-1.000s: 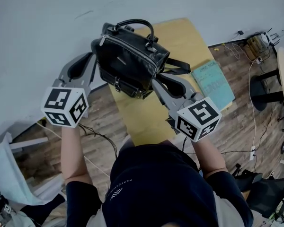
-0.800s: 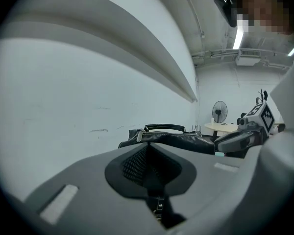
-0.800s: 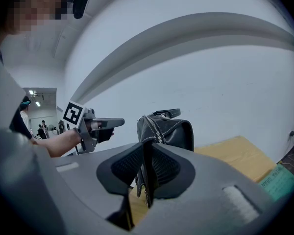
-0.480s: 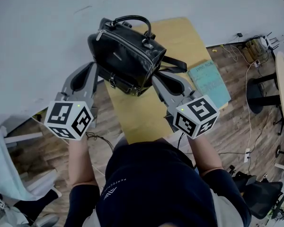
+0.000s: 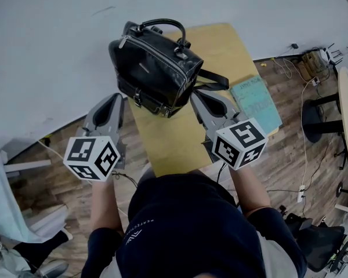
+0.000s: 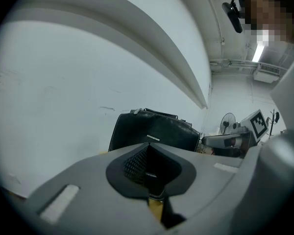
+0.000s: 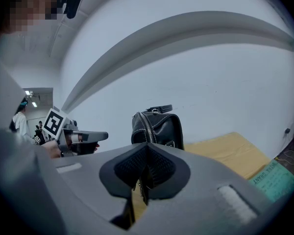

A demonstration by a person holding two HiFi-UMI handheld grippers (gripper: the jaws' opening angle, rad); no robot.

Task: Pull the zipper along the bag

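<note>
Head view, bag (image 5: 153, 68): stood upright on the tan table (image 5: 220, 45), ahead of both sets of fingertips. Its long axis is laid from far left to near right, with the handle (image 5: 162, 23) on top.
Head view, zipper (image 5: 156, 50): run along the bag's top on the same slanted line, its near end turned down toward the right fingertips.
Head view, left gripper (image 5: 114, 100): its fingertips are kept just beside the bag's near left corner, apart from it.
Head view, right gripper (image 5: 195, 94): its fingertips are set against the bag's near right end.
Left gripper view, fingers: pressed together with nothing pinched. The bag's broad side is seen just beyond them.
Right gripper view, fingers: pressed together on the bag's narrow end, with a thin metal-edged strip seen in the slit under the pads. The zipper is seen running straight away from them.
Change, left gripper: drawn back from the bag and lowered. A second ago its tips were held alongside the bag's side.
Change, right gripper: its fingers, spread a second ago, have just been closing on the bag's end.
</note>
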